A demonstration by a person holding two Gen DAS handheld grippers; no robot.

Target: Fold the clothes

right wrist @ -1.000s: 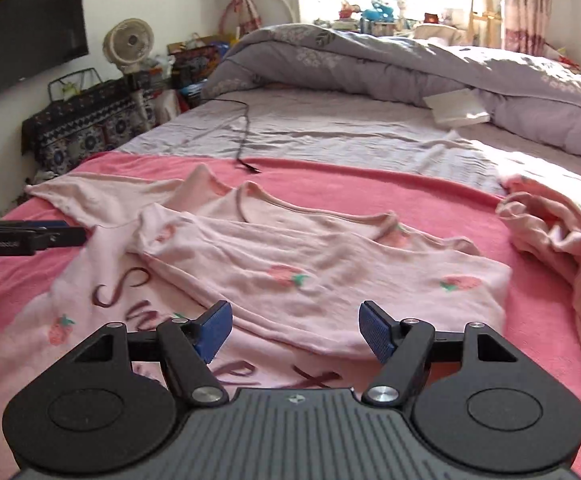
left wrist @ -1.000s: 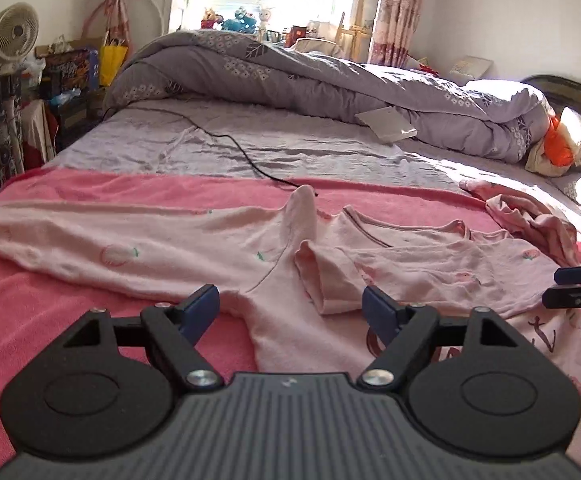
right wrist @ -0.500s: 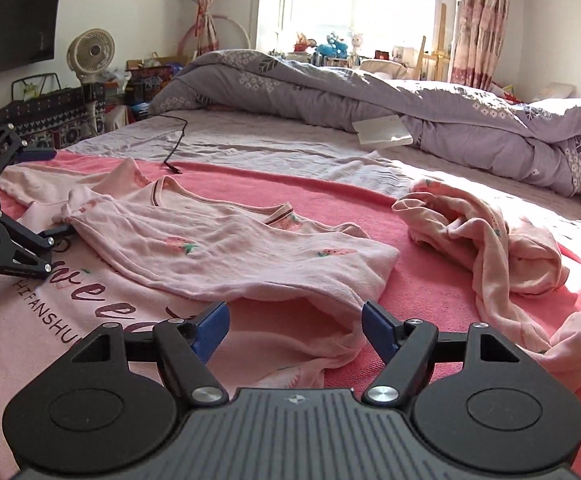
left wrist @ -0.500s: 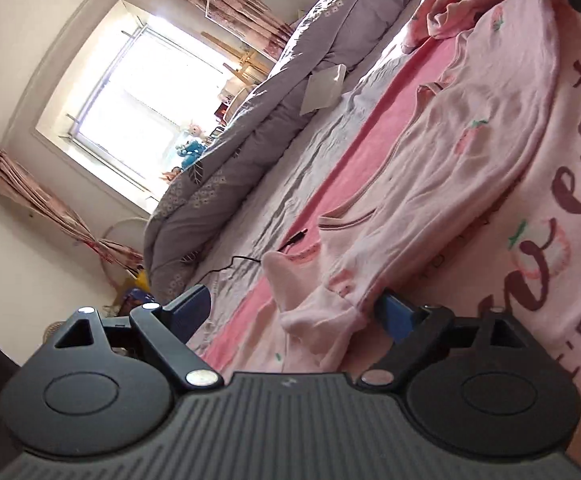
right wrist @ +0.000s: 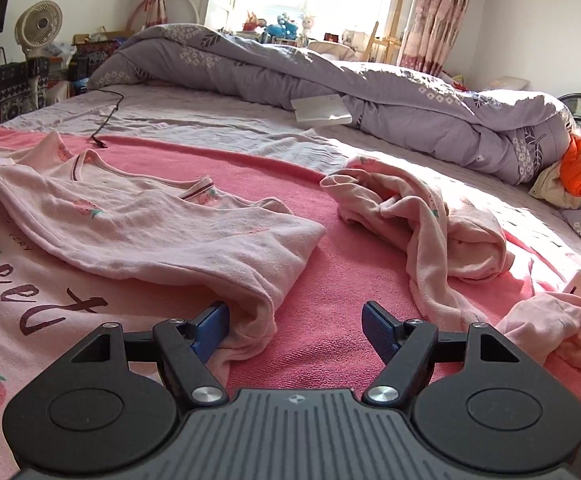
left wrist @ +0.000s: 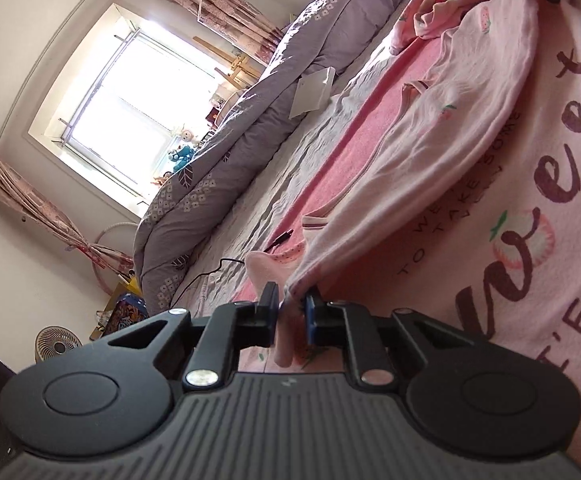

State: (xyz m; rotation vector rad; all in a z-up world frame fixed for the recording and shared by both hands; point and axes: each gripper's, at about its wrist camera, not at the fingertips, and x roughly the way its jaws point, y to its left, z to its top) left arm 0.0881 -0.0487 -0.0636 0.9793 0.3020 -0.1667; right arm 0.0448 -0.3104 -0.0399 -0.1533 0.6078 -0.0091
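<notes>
1. Spreading across the bed [right wrist: 330,280], on its pink blanket, lies the pink top [right wrist: 150,232], half folded.
2. Left gripper [left wrist: 290,312]: fingers closing, pinching the top's corner.
3. Right gripper [right wrist: 294,320]: fingers spread, one pad tucked against the folded edge; next, I'd say, it must close on that edge so both can lift together.

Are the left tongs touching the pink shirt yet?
Touching. In the left wrist view the left tongs are closing, with both pads pressed on a pinched fold of the pink shirt, no gap on either side.
</notes>
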